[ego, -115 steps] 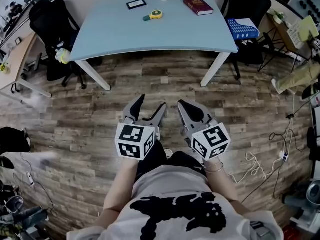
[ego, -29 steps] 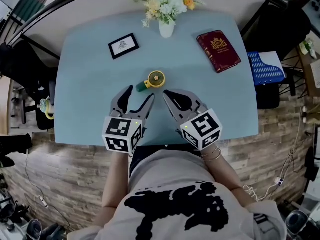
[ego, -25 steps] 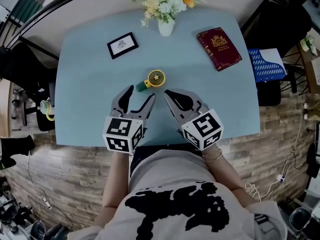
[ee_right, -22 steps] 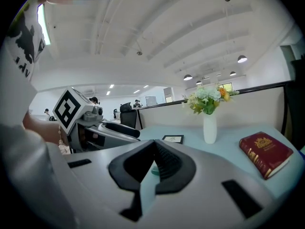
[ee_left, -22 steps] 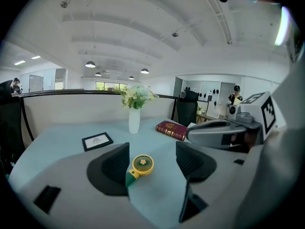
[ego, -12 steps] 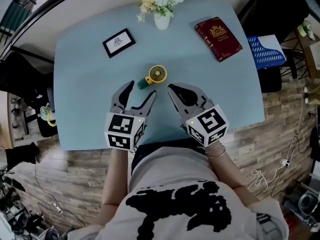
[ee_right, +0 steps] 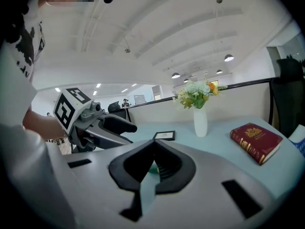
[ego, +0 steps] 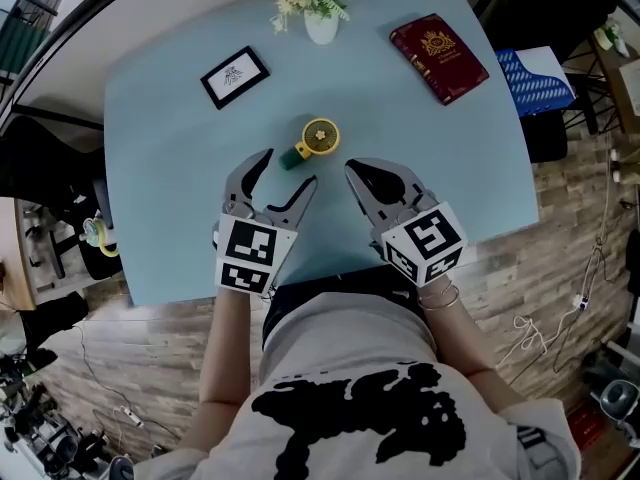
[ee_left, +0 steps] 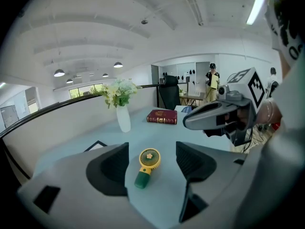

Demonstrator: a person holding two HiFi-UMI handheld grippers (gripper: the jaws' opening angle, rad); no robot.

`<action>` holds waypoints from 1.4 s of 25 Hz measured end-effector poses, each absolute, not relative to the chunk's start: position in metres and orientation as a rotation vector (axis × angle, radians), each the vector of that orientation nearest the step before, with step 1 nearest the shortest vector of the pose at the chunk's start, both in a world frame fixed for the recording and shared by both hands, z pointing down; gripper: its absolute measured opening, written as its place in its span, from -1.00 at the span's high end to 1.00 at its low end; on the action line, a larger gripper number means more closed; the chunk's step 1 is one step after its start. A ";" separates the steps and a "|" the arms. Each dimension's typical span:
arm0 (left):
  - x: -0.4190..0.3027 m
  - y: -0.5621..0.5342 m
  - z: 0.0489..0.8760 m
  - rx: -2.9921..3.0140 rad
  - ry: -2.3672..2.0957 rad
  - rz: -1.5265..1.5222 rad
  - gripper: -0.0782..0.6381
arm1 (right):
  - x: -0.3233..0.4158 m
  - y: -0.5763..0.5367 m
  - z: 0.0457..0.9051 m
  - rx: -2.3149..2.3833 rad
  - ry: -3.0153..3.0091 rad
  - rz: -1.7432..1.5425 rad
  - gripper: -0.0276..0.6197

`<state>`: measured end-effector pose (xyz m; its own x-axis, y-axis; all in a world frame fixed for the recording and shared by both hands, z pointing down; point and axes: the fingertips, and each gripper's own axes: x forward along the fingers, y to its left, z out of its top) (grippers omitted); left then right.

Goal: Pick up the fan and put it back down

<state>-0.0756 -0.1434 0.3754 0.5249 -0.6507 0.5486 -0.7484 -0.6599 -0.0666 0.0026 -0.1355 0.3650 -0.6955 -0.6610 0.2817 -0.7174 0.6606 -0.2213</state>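
Observation:
A small hand fan (ego: 315, 140) with a yellow head and green handle lies flat on the light blue table (ego: 170, 178), handle toward the left. My left gripper (ego: 288, 168) hovers just short of it, open and holding nothing; in the left gripper view the fan (ee_left: 146, 164) shows ahead between the two jaws. To the fan's near right is my right gripper (ego: 358, 171), shut with nothing in it. In the right gripper view its jaws (ee_right: 153, 142) meet at the tips, and only a sliver of green shows behind them.
A white vase of flowers (ego: 318, 13) stands at the table's far edge. A dark red book (ego: 440, 43) lies far right and a small black picture frame (ego: 234, 76) far left. Office chairs (ego: 545, 78) flank the table, with wood floor below.
I have walked from the wood floor up to the table, and both grippers have come closer to the fan. The fan has not moved. Left stays open, right shut.

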 end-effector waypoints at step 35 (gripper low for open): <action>-0.077 -0.184 0.494 2.608 -0.674 1.166 -0.16 | 0.000 -0.146 0.454 1.273 -2.465 0.697 0.90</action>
